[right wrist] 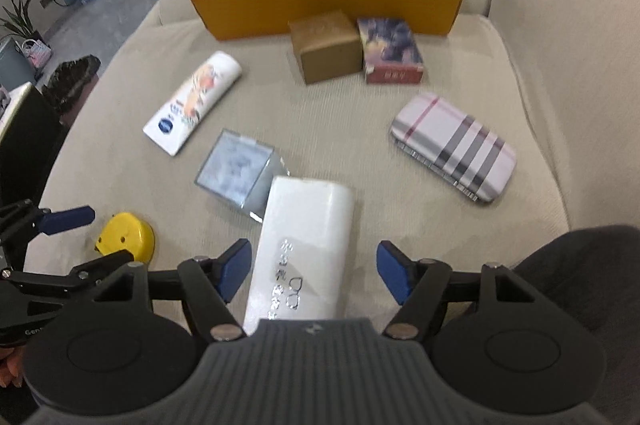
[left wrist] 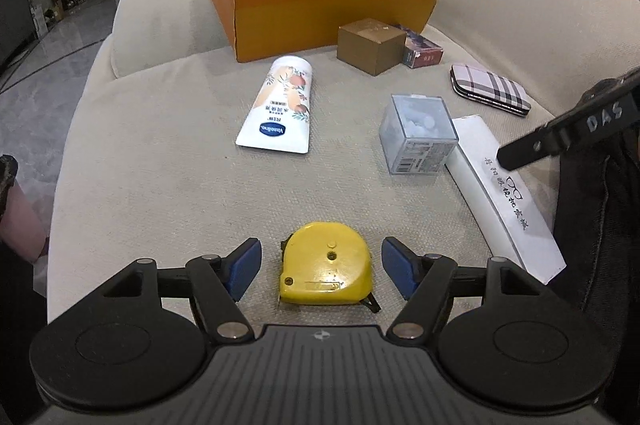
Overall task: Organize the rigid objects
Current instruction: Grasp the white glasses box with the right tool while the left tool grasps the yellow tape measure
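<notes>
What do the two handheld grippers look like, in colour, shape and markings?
Both are matte black. The left gripper and the right gripper each have blue finger pads, angular linkage arms with silver pivot pins, two round discs and a ribbed centre body. One finger bears white letters "DAS".

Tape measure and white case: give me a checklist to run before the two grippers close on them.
1. Left gripper open, pads clear of the yellow tape measure: ok.
2. Tape measure centred between the left pads: ok.
3. Right gripper open around the white case: ok.
4. White case centred between the right pads: not ok, it sits nearer the left pad.
5. Clear plastic box apart from the white case: not ok, they touch or nearly touch.
6. Orange box open with room inside: ok for what shows; its floor is hidden.
</notes>
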Demonstrator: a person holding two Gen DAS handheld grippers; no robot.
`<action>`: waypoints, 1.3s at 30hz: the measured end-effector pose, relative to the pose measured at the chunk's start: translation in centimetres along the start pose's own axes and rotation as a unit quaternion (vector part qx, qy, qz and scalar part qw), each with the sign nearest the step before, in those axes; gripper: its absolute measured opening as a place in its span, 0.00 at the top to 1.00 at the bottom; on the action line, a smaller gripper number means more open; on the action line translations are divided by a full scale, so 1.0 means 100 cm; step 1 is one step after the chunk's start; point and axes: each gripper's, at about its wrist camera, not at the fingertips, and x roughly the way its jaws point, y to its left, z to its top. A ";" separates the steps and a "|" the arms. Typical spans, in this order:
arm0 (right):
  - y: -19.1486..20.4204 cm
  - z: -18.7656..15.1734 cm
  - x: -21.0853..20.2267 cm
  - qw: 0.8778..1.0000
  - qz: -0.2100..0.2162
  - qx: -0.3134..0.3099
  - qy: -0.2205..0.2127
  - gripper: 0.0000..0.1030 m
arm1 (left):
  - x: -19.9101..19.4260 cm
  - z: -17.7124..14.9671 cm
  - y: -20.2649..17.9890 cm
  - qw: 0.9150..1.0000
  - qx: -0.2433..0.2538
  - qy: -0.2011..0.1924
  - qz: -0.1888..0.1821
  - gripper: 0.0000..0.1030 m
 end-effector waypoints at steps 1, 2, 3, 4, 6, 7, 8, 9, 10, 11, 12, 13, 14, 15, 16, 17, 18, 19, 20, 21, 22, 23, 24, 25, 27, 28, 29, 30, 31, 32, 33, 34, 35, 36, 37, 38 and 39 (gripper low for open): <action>0.001 -0.001 0.003 1.000 -0.001 -0.001 0.006 0.29 | 0.002 0.000 0.001 1.000 -0.001 0.005 0.000 0.21; 0.002 -0.001 0.007 1.000 -0.002 -0.001 0.012 0.27 | 0.004 -0.001 0.001 1.000 -0.001 0.010 0.002 0.21; 0.002 -0.002 0.011 1.000 -0.003 0.000 0.017 0.27 | 0.006 -0.001 0.001 1.000 0.000 0.013 0.005 0.21; 0.002 -0.003 0.014 1.000 -0.004 0.001 0.022 0.27 | 0.008 -0.001 0.001 1.000 -0.001 0.015 0.007 0.21; 0.005 -0.005 0.022 0.999 -0.010 -0.002 0.032 0.27 | 0.010 -0.003 0.002 1.000 -0.002 0.019 0.004 0.21; 0.007 -0.006 0.024 0.999 -0.018 -0.008 0.034 0.27 | 0.011 -0.003 0.001 1.000 -0.001 0.019 0.001 0.21; 0.009 -0.006 0.027 0.999 -0.022 -0.010 0.037 0.26 | 0.012 -0.004 0.000 1.000 0.002 0.020 -0.001 0.21; 0.011 -0.006 0.029 0.999 -0.022 -0.011 0.042 0.26 | 0.014 -0.005 -0.001 1.000 0.006 0.023 -0.001 0.21; 0.012 -0.006 0.033 0.998 -0.023 -0.012 0.051 0.26 | 0.015 -0.006 -0.002 1.000 0.010 0.024 0.001 0.21; 0.014 -0.006 0.037 0.998 -0.026 -0.013 0.059 0.26 | 0.016 -0.007 -0.003 1.000 0.014 0.025 0.004 0.21; 0.016 -0.007 0.041 0.997 -0.030 -0.016 0.065 0.26 | 0.017 -0.007 -0.003 1.000 0.014 0.026 0.005 0.21; 0.018 -0.008 0.044 0.997 -0.032 -0.019 0.070 0.26 | 0.018 -0.008 -0.003 1.000 0.013 0.027 0.005 0.21; 0.020 -0.008 0.047 0.996 -0.033 -0.021 0.075 0.26 | 0.019 -0.008 -0.003 1.000 0.012 0.028 0.005 0.21; 0.022 -0.009 0.049 0.996 -0.033 -0.023 0.078 0.26 | 0.020 -0.008 -0.003 1.000 0.012 0.027 0.006 0.21; 0.024 -0.011 0.051 0.996 -0.032 -0.025 0.081 0.26 | 0.020 -0.009 -0.003 1.000 0.012 0.026 0.007 0.20; 0.026 -0.013 0.053 0.996 -0.032 -0.028 0.084 0.26 | 0.021 -0.009 -0.003 1.000 0.014 0.025 0.008 0.20; 0.028 -0.014 0.055 0.995 -0.035 -0.032 0.084 0.25 | 0.021 -0.010 -0.004 1.000 0.016 0.024 0.010 0.20; 0.030 -0.015 0.056 0.995 -0.038 -0.037 0.083 0.23 | 0.022 -0.010 -0.004 0.999 0.019 0.023 0.013 0.20; 0.032 -0.016 0.057 0.995 -0.039 -0.040 0.082 0.21 | 0.022 -0.010 -0.005 0.999 0.022 0.023 0.015 0.20; 0.033 -0.016 0.059 0.995 -0.039 -0.042 0.083 0.20 | 0.023 -0.010 -0.006 0.999 0.025 0.023 0.018 0.20; 0.034 -0.016 0.059 0.995 -0.040 -0.043 0.082 0.20 | 0.023 -0.010 -0.008 0.999 0.028 0.023 0.021 0.20; 0.034 -0.016 0.060 0.995 -0.041 -0.045 0.082 0.20 | 0.024 -0.010 -0.008 0.999 0.029 0.023 0.023 0.19; 0.034 -0.016 0.060 0.995 -0.041 -0.045 0.081 0.20 | 0.025 -0.010 -0.010 0.999 0.029 0.023 0.025 0.18; 0.033 -0.016 0.060 0.995 -0.040 -0.045 0.080 0.20 | 0.026 -0.009 -0.011 0.999 0.030 0.023 0.027 0.17; 0.032 -0.017 0.060 0.995 -0.038 -0.047 0.078 0.20 | 0.027 -0.008 -0.014 0.999 0.032 0.023 0.034 0.17; 0.033 -0.017 0.060 0.995 -0.040 -0.050 0.077 0.20 | 0.028 -0.008 -0.015 0.998 0.032 0.024 0.037 0.17; 0.034 -0.017 0.061 0.995 -0.042 -0.053 0.075 0.20 | 0.028 -0.008 -0.016 0.998 0.031 0.025 0.039 0.17; 0.034 -0.018 0.061 0.995 -0.043 -0.056 0.073 0.20 | 0.028 -0.007 -0.016 0.998 0.029 0.025 0.041 0.17; 0.035 -0.018 0.062 0.995 -0.044 -0.059 0.071 0.20 | 0.029 -0.008 -0.016 0.998 0.028 0.025 0.041 0.18; 0.036 -0.018 0.062 0.995 -0.044 -0.060 0.070 0.20 | 0.028 -0.008 -0.016 0.999 0.027 0.023 0.040 0.20; 0.036 -0.018 0.062 0.995 -0.043 -0.061 0.069 0.21 | 0.028 -0.009 -0.016 0.999 0.028 0.022 0.038 0.21; 0.036 -0.019 0.060 0.995 -0.043 -0.061 0.067 0.22 | 0.028 -0.009 -0.017 0.999 0.030 0.020 0.037 0.22; 0.036 -0.020 0.059 0.995 -0.043 -0.062 0.066 0.22 | 0.028 -0.010 -0.017 0.999 0.031 0.019 0.037 0.24; 0.036 -0.020 0.059 0.995 -0.044 -0.063 0.066 0.22 | 0.028 -0.010 -0.018 0.999 0.033 0.017 0.036 0.25; 0.037 -0.020 0.059 0.995 -0.044 -0.064 0.064 0.23 | 0.028 -0.010 -0.018 0.999 0.035 0.016 0.036 0.26; 0.037 -0.021 0.059 0.995 -0.045 -0.066 0.064 0.23 | 0.027 -0.011 -0.018 0.999 0.035 0.014 0.036 0.27; 0.037 -0.021 0.058 0.995 -0.045 -0.067 0.063 0.23 | 0.027 -0.011 -0.018 0.999 0.035 0.013 0.035 0.28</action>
